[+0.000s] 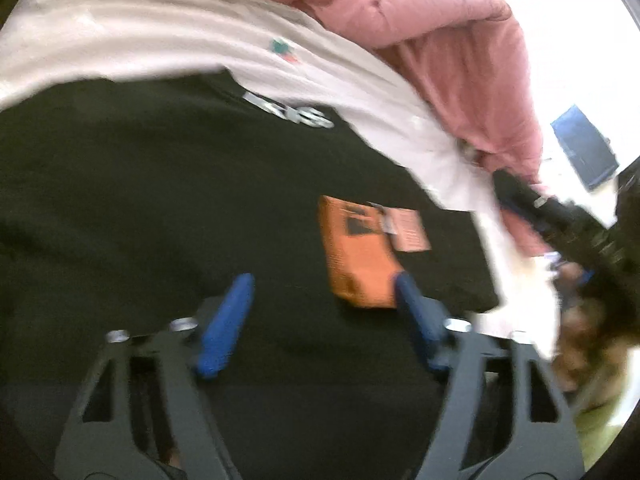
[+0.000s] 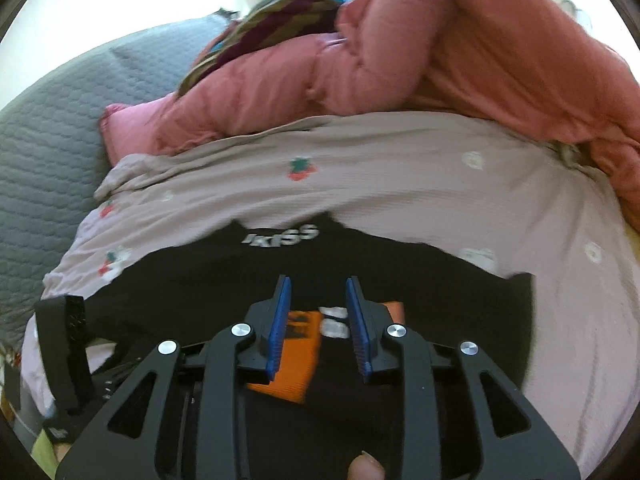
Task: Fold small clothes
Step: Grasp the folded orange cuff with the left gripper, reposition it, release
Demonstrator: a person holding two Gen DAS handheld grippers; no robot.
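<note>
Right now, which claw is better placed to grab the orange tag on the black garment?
Probably right. The right claw is centred over the black garment with the orange tag between its fingers; the left claw straddles bare fabric.

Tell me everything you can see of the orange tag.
The orange tag is a flat rectangular card, seemingly paper, with a dark printed patch near one end. It lies on the black garment, beside a smaller pale pink label at its printed end. From the right wrist, it shows below the open right gripper.

Garment [image 2: 192, 292] on printed sheet [image 2: 400, 184]; tag [image 1: 356, 252] on garment; quilt [image 2: 460, 52] behind.
</note>
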